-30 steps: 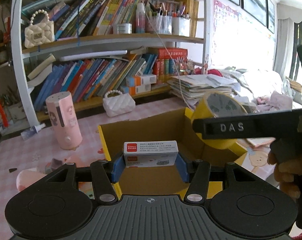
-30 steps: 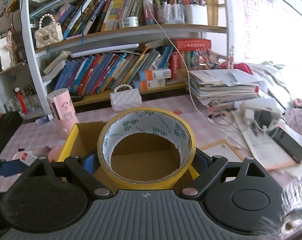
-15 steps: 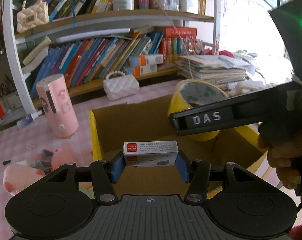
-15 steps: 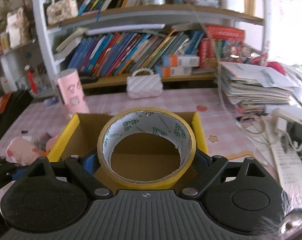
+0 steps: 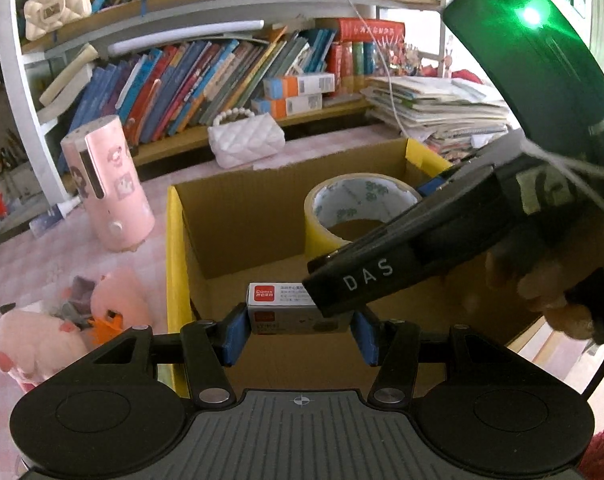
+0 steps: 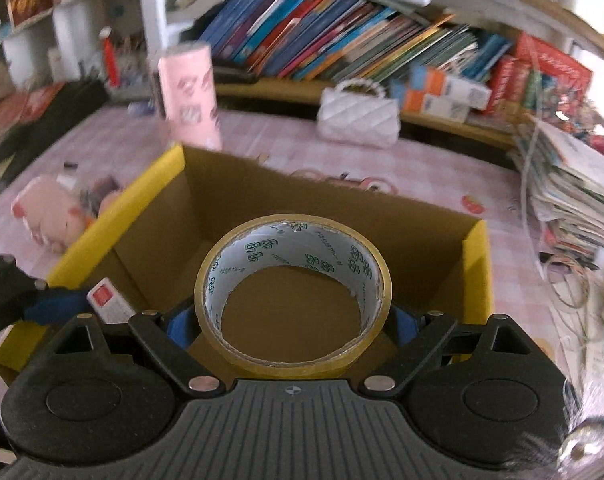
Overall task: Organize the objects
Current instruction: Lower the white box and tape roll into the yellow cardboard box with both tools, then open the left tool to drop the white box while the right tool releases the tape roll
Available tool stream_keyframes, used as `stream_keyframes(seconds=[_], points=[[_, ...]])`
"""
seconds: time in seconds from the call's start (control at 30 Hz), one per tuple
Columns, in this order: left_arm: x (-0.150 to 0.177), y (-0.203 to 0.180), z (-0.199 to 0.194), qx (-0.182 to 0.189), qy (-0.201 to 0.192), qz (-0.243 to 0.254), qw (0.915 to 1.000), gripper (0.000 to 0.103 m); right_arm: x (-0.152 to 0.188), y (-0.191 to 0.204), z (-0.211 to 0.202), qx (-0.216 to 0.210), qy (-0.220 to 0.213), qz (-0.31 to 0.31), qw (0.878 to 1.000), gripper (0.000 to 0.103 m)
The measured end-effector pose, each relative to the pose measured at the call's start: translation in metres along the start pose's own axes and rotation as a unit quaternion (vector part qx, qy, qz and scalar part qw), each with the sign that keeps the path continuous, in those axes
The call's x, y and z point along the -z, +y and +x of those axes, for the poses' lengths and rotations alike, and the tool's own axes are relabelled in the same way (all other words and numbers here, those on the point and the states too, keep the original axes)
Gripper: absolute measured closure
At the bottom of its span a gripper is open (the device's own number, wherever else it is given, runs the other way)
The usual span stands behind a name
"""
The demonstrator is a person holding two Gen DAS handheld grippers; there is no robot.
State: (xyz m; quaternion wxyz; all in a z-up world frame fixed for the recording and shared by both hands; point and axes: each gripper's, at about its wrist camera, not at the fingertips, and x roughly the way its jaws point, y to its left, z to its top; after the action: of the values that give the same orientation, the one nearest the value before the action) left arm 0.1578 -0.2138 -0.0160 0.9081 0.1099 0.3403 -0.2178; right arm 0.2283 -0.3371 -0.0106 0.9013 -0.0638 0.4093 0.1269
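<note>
A white bookshelf (image 5: 22, 92) packed with leaning colourful books fills the top of both views, and under it runs a table covered in a pink checked cloth (image 6: 262, 148).

On that cloth sits the open brown cardboard box with yellow flap edges (image 5: 176, 248), taking up the centre of the left wrist view and the middle of the right wrist view (image 6: 477, 272). Both grippers reach over its opening.

At the right edge of both frames lies a tall stack of papers and booklets (image 5: 433, 112). A pink cylindrical container with cartoon stickers (image 5: 108, 188) stands upright on the cloth to the upper left of the box. A white quilted handbag with a pearl handle (image 5: 246, 140) rests behind the box near the shelf base, and a pink plush toy (image 5: 34, 344) lies at the lower left, just beside the box's yellow left edge.

The right gripper (image 6: 292, 320) has its blue pads set wide and pressed against both sides of the roll of yellow packing tape with a white printed core (image 6: 294, 292), which hangs inside the box mouth, tilted toward the camera. In the left wrist view the same roll (image 5: 357, 208) shows in the right half of the box, with the black right tool crossing in front of it and a hand behind.

The left gripper (image 5: 300, 332) is clamped on the small white and grey carton with a red label (image 5: 280, 306), held level over the near part of the box interior, low in the frame.
</note>
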Motion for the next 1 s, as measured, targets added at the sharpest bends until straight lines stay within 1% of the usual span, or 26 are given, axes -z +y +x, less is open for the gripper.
stream_keyframes(seconds=[0.13,0.2,0.3,0.57,0.9,0.97,1.0], points=[[-0.001,-0.002,0.005,-0.002,0.005,0.007,1.0,0.05,-0.003,-0.002,0.009,-0.013,0.027,-0.003,1.0,0.013],[0.0,-0.002,0.006,-0.003,0.005,0.011,0.9999,0.05,-0.004,-0.008,0.015,-0.022,0.047,0.018,0.999,0.013],[-0.001,-0.003,0.008,-0.006,0.007,0.015,0.9998,0.05,-0.003,-0.016,0.021,-0.038,0.065,0.046,0.996,0.013],[-0.002,-0.006,0.01,-0.007,0.012,0.027,0.9995,0.046,-0.003,-0.01,0.023,-0.029,0.084,0.027,0.996,0.013],[-0.004,-0.014,0.01,0.011,0.011,0.038,0.9992,0.044,0.002,-0.017,0.02,-0.015,0.092,0.028,0.995,0.012],[-0.005,-0.015,0.01,0.012,0.011,0.036,0.9992,0.041,0.002,-0.019,0.02,-0.015,0.093,0.031,0.995,0.012],[-0.005,-0.014,0.01,0.011,0.011,0.035,0.9993,0.036,0.002,-0.019,0.021,-0.015,0.092,0.032,0.995,0.012]])
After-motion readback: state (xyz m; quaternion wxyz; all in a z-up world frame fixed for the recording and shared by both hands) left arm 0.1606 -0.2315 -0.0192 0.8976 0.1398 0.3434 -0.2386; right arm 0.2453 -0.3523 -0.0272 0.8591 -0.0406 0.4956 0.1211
